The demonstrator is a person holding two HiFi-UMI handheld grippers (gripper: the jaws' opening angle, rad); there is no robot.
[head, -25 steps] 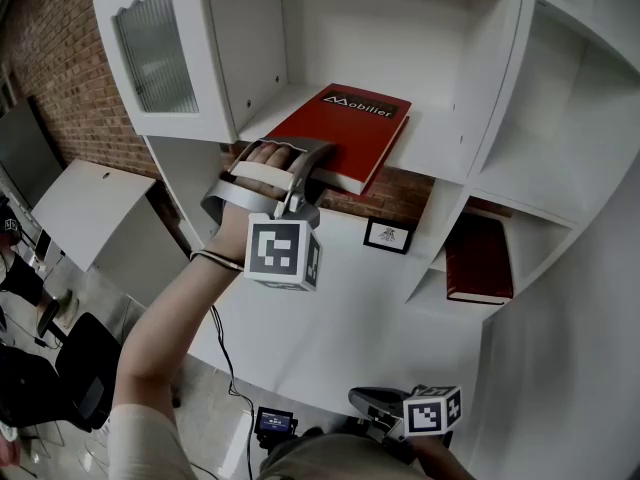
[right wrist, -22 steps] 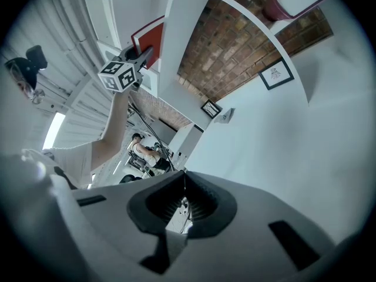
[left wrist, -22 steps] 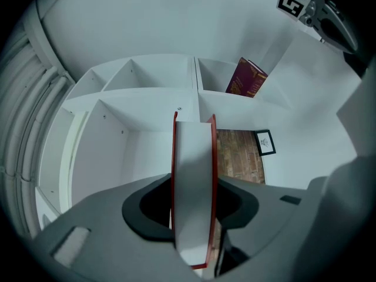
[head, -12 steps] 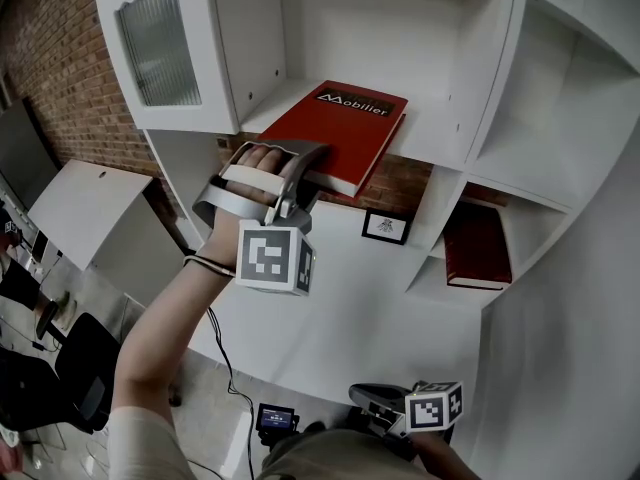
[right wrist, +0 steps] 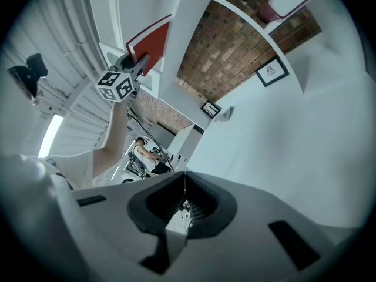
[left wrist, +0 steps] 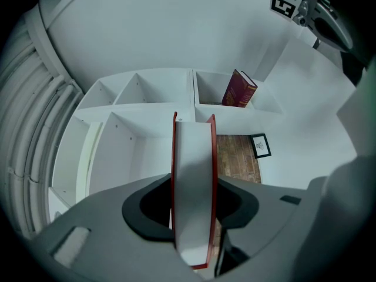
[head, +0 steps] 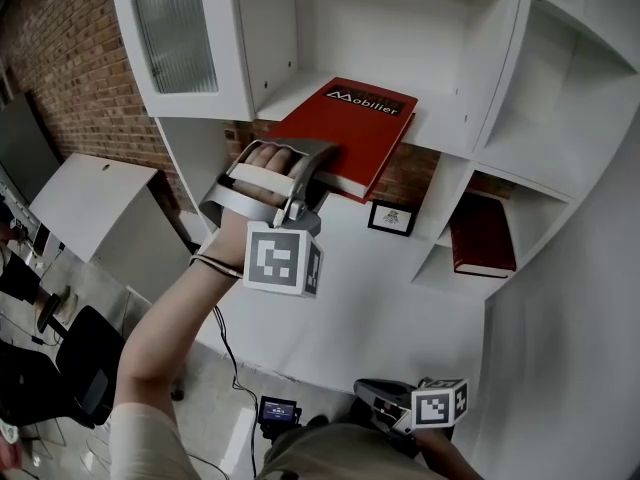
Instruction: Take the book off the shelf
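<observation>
The left gripper (left wrist: pixel 194 201) is clamped on the near edge of the red book (head: pixel 348 131). The book lies flat on the white shelf (head: pixel 440 143), its near end overhanging. In the head view the hand covers the grip point. The right gripper (right wrist: pixel 183 207) has its jaws together and empty, and is partly cut off at the bottom of the head view.

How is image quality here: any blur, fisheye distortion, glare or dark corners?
Head view: sharp, evenly lit; shelf edges bow. Left gripper view: heavy fisheye, dark corners, book up close yet crisp. Right gripper view: same vignette, bright strip at left.
</observation>
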